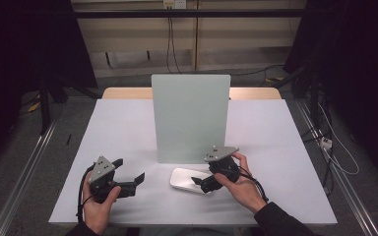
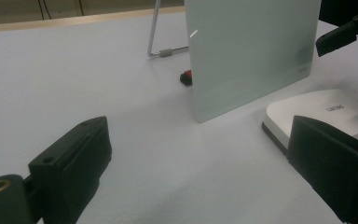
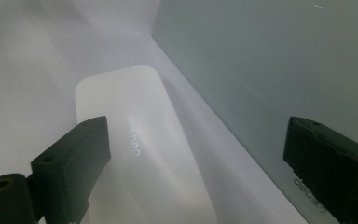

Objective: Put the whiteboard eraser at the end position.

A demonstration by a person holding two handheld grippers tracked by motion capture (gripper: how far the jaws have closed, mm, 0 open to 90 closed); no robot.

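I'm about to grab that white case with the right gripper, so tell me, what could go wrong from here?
1. The white case lies close in front of the upright pale green panel; the open right gripper could nudge the panel and tip it on its wire stand.
2. The case is flat, smooth and rounded, so the jaws may slip off or push it across the table.
3. The open left gripper hovers nearby and could get in the way.

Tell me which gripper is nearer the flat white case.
Right. The right gripper hovers open right over the flat white case; the left gripper sits open on the case's left, apart from it.
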